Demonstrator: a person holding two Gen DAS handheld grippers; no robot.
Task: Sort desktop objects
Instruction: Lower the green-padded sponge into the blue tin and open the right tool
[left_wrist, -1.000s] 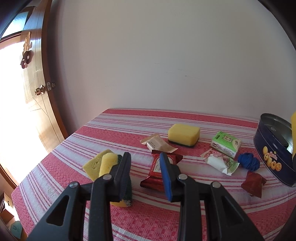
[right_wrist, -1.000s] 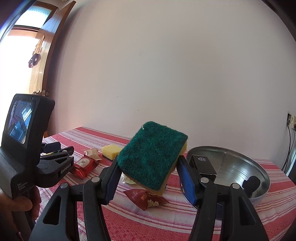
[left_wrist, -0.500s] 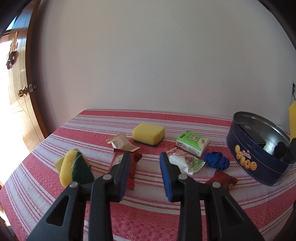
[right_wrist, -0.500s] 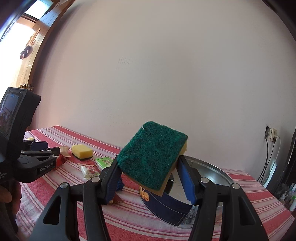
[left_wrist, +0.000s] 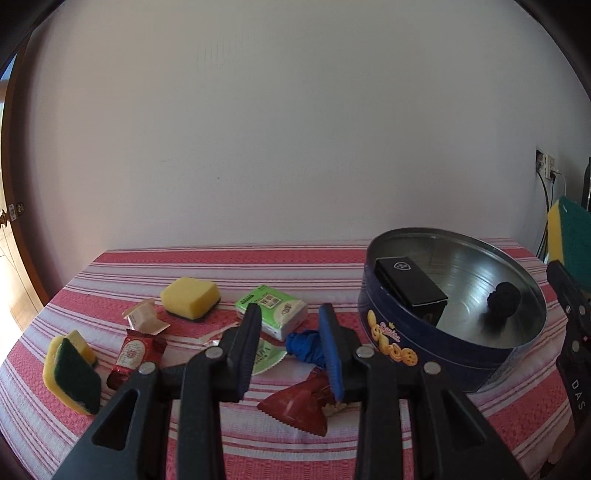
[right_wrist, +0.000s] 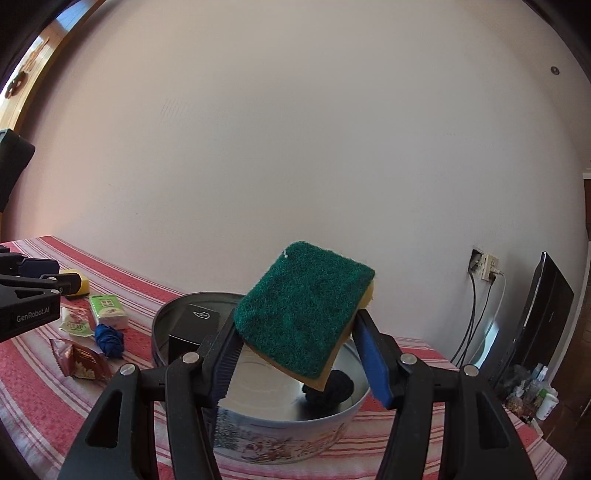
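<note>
My right gripper (right_wrist: 299, 350) is shut on a green-topped yellow sponge (right_wrist: 303, 314) and holds it above the round blue tin (right_wrist: 258, 439). The tin (left_wrist: 436, 350) holds a black box (left_wrist: 410, 295) and a dark ball (left_wrist: 504, 299). My left gripper (left_wrist: 290, 350) is open and empty above the red striped cloth, over a blue bundle (left_wrist: 304, 345) and a dark red packet (left_wrist: 299, 406). A second sponge (left_wrist: 72, 369) lies at the left, a third (left_wrist: 190, 297) further back.
A green tissue pack (left_wrist: 275, 310), a red snack packet (left_wrist: 135, 354), a beige wrapper (left_wrist: 144, 319) and a white-green packet (left_wrist: 267, 358) lie on the cloth. A wall socket with cables (right_wrist: 484, 266) and a dark panel (right_wrist: 543, 317) are at the right.
Both views have swung right. The right gripper has carried the sponge over the tin. The left gripper has shifted right, from the red packet to the blue bundle.
</note>
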